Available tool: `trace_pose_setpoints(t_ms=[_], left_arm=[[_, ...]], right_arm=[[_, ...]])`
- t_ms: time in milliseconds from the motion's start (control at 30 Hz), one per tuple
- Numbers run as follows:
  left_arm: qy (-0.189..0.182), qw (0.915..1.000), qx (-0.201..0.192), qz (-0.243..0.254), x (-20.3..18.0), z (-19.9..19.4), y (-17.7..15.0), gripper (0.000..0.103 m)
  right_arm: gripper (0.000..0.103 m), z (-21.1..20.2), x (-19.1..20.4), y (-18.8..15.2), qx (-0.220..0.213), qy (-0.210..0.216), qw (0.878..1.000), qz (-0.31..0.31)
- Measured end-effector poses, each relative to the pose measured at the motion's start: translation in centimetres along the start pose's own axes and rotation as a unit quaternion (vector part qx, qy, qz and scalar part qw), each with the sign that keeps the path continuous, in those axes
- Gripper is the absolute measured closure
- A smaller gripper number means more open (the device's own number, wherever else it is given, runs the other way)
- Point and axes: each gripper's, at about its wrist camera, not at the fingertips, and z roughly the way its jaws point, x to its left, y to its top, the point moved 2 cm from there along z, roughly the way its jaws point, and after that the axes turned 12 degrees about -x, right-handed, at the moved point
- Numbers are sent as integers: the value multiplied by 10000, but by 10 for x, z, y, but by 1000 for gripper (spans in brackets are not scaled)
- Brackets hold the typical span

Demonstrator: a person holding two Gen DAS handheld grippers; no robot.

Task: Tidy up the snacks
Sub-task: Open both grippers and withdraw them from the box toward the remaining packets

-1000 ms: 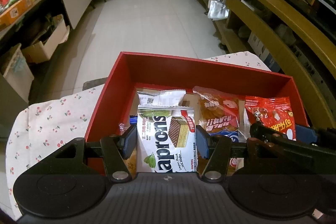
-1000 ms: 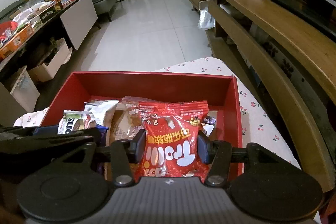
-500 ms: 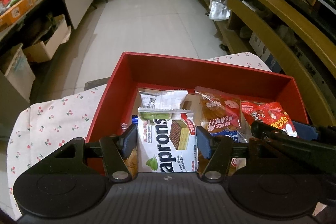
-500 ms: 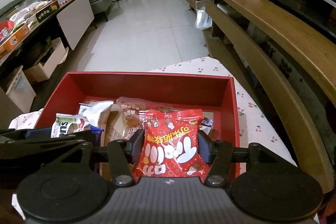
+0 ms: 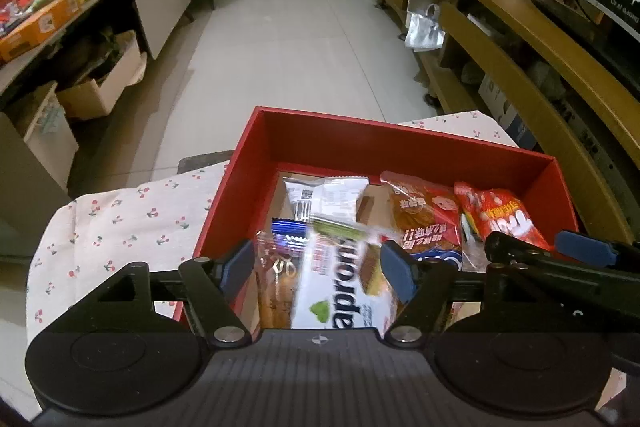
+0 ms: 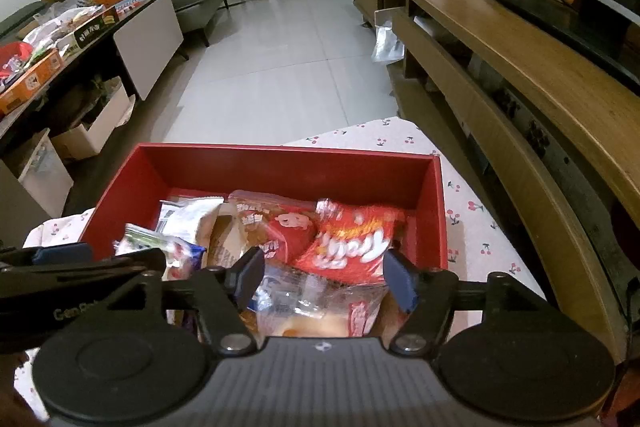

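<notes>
At nine o'clock of the left wrist view a cherry-print cloth covers the surface, and the red box sits on it, filling the middle. The left gripper hangs over the box's near left part at six o'clock; its jaws have just been opening and now stand apart, with the white wafer pack blurred and tilted between them, clear of both pads. Beside it at seven o'clock lies a clear biscuit pack, and toward twelve o'clock a white sachet. Moving right, an orange-red snack bag lies in the box's middle, then a red pouch at three o'clock near the right wall. In the right wrist view the right gripper hovers over the box's near right part, its jaws likewise just opened and parted; the red pouch lies loose in the box just beyond its fingertips, on top of a clear wrapped pastry.
</notes>
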Motion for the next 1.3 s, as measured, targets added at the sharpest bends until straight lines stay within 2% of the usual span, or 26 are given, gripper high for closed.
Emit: trace_pose_setpoints(t_ms=[467, 833, 1033, 1167, 1300], left_arm=[[-139, 9997, -188, -116, 3, -32, -2, 24], [-279, 9993, -225, -103, 6, -62, -18, 20], [-377, 9993, -8, -51, 4, -68, -39, 19], [-432, 9986, 310, -25, 2, -63, -59, 18], [-479, 9966, 673, -50, -2, -52, -80, 18]], right_arm=[[30, -39, 0, -2, -262, 42, 9996, 64], [29, -73, -2, -17, -224, 132, 9996, 148], [29, -82, -4, -36, 66, 114, 9999, 61], [24, -86, -7, -51, 296, 187, 9994, 54], [23, -87, -13, -60, 446, 197, 9988, 56]])
